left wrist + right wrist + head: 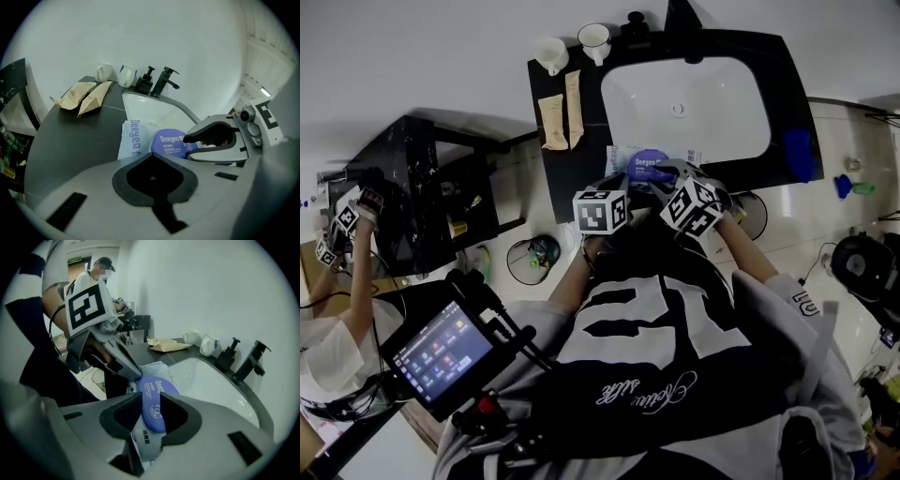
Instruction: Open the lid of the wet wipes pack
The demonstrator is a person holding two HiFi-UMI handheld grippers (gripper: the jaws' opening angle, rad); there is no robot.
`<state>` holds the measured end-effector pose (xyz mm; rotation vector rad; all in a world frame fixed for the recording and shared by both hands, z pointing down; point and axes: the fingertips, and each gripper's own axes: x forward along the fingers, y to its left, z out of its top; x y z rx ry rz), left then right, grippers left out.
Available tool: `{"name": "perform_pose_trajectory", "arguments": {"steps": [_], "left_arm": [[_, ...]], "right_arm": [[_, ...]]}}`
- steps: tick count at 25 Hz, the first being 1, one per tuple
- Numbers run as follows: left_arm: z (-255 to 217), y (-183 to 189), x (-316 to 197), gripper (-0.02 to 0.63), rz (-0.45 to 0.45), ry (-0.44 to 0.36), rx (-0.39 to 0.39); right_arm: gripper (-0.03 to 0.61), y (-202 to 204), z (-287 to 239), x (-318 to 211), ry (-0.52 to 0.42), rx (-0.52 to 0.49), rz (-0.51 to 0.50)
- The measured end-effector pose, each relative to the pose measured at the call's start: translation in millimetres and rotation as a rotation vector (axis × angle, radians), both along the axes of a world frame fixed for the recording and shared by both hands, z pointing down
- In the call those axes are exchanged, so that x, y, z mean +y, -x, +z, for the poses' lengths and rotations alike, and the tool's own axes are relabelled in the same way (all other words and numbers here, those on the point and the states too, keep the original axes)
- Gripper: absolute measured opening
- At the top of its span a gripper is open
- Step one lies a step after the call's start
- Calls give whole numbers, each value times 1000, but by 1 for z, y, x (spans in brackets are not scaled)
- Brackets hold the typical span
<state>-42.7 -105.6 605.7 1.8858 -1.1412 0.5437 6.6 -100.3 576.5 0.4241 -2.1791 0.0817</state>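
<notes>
My right gripper [148, 398] has the wet wipes pack [154, 368] between its jaws at the centre of its own view. The round purple lid [154, 404] stands edge-on in the narrow gap, and both tips lie against it, so the jaws are closed onto the pack at its lid end. The pale wrapper runs down from there and is lost behind the jaw bodies at the lower centre of the frame.

My left gripper [151, 155] has its jaws together with nothing between them. In the right gripper view its tip rests on the pale end of the pack, just upper left of the lid. In the left gripper view the pack lies just beyond the tips on the black counter [70, 136], at the near rim of the white sink [154, 108].

From the head view the marker cubes [602, 211] cover most of the pack. Its near edge is cut off in both gripper views, and I cannot tell whether the lid's flap has lifted
</notes>
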Motion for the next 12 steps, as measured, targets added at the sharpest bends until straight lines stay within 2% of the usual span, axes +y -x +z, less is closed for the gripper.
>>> {"name": "perform_pose_trajectory", "arguments": {"steps": [7, 12], "left_arm": [[2, 2, -1, -2, -2, 6, 5], [0, 1, -1, -2, -4, 5, 4]], "right_arm": [[117, 8, 4, 2, -75, 138, -194], [117, 7, 4, 3, -80, 171, -201]]}}
